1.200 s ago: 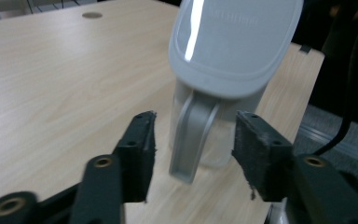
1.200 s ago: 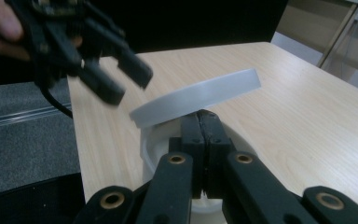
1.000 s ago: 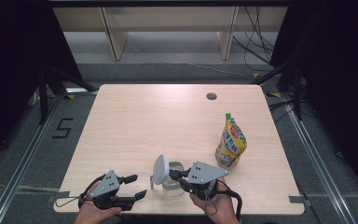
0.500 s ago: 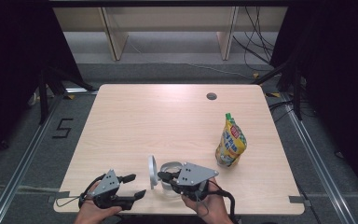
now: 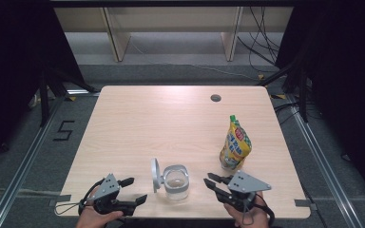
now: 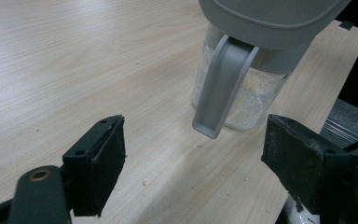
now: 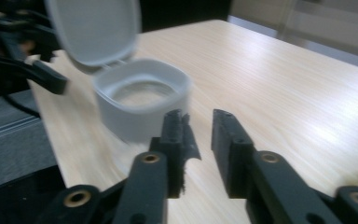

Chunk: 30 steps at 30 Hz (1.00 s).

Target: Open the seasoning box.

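A clear jar (image 5: 176, 183) with a grey rim stands near the table's front edge, and its hinged grey lid (image 5: 155, 173) stands upright on its left side. Left of it, my left gripper (image 5: 135, 190) is open; its jaws have just been opening wider with nothing between them. In the left gripper view the jar (image 6: 256, 100) and its lid (image 6: 270, 18) lie just beyond the left gripper (image 6: 193, 140). To the jar's right is my right gripper (image 5: 208, 180), apart from it. Its jaws have just been opening and stand a little open on nothing. The right gripper (image 7: 199, 123) points at the open jar (image 7: 142, 100).
A yellow snack pouch (image 5: 235, 145) stands upright behind my right gripper, near the table's right side. A small round hole (image 5: 215, 98) sits in the wooden tabletop (image 5: 161, 123) at the back. Cables and shelf legs lie on the floor beyond the table.
My right gripper has drawn away from the jar's rim to the right and its jaws have parted. The lid has swung from tilted to upright at the jar's left. The left hand stayed put.
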Each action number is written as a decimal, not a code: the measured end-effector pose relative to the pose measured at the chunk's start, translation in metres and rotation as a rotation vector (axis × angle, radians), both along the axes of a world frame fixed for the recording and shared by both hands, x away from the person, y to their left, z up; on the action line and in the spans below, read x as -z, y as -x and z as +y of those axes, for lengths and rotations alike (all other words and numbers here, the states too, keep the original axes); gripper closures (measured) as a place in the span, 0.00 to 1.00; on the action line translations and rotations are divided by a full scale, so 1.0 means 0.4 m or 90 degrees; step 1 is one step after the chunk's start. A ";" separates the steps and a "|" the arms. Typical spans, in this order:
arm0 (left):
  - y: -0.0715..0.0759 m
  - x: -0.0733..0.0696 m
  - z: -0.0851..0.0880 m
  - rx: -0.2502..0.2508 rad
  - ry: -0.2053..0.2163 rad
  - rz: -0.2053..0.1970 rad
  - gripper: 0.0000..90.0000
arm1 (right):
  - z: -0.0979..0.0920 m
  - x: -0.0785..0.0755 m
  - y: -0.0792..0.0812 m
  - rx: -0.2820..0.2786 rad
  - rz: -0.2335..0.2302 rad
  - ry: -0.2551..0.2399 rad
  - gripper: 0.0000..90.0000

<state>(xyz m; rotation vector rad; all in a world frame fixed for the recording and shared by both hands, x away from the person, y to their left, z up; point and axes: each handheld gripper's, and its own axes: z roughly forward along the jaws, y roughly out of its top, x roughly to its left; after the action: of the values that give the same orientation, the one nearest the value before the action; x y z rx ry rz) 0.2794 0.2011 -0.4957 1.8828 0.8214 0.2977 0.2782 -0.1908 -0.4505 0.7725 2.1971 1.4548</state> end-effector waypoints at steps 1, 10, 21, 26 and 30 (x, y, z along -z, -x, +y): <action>0.000 0.000 0.000 0.000 -0.001 -0.001 0.23 | -0.036 0.004 0.007 0.029 0.015 -0.006 0.74; -0.001 0.006 -0.006 -0.002 -0.005 0.005 0.23 | -0.135 0.024 0.021 0.169 0.045 -0.026 0.48; -0.002 0.006 -0.009 -0.003 -0.003 0.001 0.23 | -0.163 0.061 -0.026 0.233 0.075 0.005 0.28; -0.001 0.006 -0.012 -0.002 0.002 0.004 0.21 | -0.165 0.070 -0.050 0.249 0.066 -0.005 0.23; -0.004 0.003 -0.013 0.011 -0.010 -0.004 0.20 | -0.168 0.078 -0.068 0.259 0.060 -0.002 0.19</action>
<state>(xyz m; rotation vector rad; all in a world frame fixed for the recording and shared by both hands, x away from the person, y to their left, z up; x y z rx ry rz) 0.2810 0.1957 -0.4969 1.9009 0.8002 0.3002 0.3055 -0.2579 -0.4816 1.2268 1.9511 1.2371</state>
